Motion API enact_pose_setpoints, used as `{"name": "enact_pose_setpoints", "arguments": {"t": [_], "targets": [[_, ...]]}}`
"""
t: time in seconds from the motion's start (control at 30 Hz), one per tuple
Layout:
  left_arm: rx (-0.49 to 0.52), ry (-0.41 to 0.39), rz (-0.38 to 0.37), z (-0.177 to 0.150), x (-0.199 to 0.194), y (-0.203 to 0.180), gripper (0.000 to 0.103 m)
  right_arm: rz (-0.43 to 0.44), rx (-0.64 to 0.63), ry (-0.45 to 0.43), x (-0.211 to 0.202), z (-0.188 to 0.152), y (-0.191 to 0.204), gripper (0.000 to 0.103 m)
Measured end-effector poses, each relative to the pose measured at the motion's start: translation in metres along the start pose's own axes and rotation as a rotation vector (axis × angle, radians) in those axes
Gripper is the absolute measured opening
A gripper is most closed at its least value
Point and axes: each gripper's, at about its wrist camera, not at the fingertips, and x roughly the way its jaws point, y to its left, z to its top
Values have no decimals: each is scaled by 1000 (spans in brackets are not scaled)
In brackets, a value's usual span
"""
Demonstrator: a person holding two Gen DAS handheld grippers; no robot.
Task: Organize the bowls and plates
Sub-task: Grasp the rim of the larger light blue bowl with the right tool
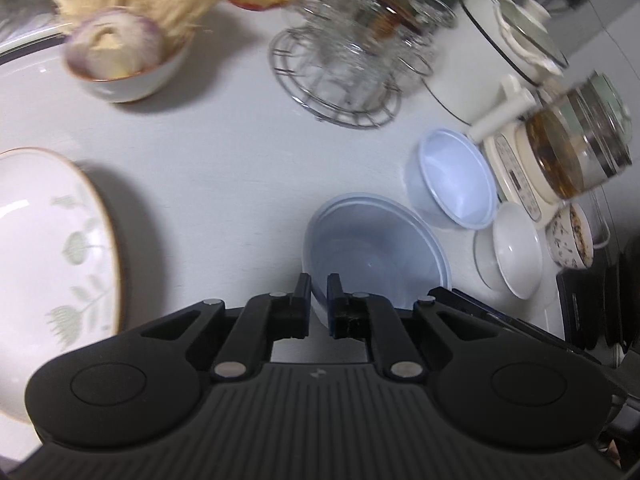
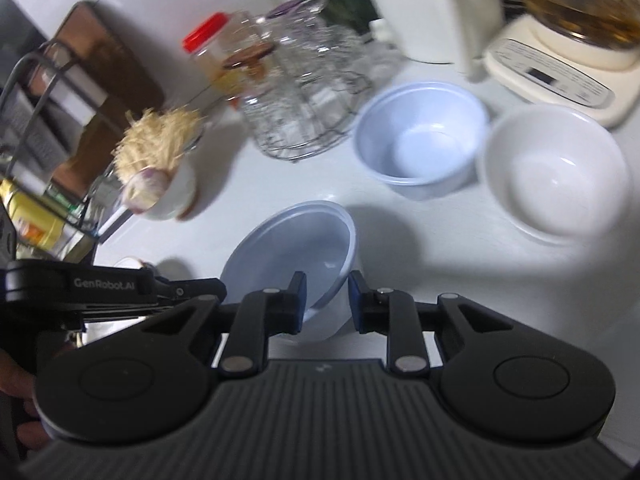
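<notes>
Above the tabletop (image 1: 224, 168), our left gripper (image 1: 319, 294) pinches the tilted plastic bowl's (image 1: 376, 256) rim; our right gripper (image 2: 327, 292), half-open, straddles its opposite edge. Light, flexible, probably slippery.

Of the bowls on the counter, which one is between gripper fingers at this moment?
The shallow pale-blue bowl, tilted, its rim pinched by the left gripper and straddled by the right gripper. The deeper blue bowl and white bowl stand untouched.

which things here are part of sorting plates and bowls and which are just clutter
Job: shallow pale blue plastic bowl pinched by left gripper, deep pale blue plastic bowl, white ceramic bowl, floral plate.
Clutter: wire glass rack, cream kettle base, red-lidded jar.
</notes>
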Motion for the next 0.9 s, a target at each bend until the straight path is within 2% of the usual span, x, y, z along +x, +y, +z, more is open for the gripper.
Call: {"name": "enact_pose_setpoints", "arguments": {"t": [0.2,0.43,0.53,0.73,0.77,0.8,0.87,0.9], "targets": [[-32,-26,53,-2,-12,17,9,37,-58,55,18,-1,19,26],[-51,-21,74,-2,-15,32,9,40,-95,100,33,-4,29,26],[-23,-27,110,-4,-13,31,9,34,-104,100,35,-6,31,27],[-28,-45,112,-8,-21,35,10,32,-118,78,29,-9,34,29],[-26,-51,114,-9,-23,35,10,26,-118,70,27,-8,35,39],[-22,-55,113,-9,-26,35,10,24,-114,56,24,-8,34,58],[-13,-70,115,-8,-33,33,10,26,-104,16,17,-7,33,74],[-10,-76,112,-8,-37,32,11,26,-106,4,14,-7,33,72]]}}
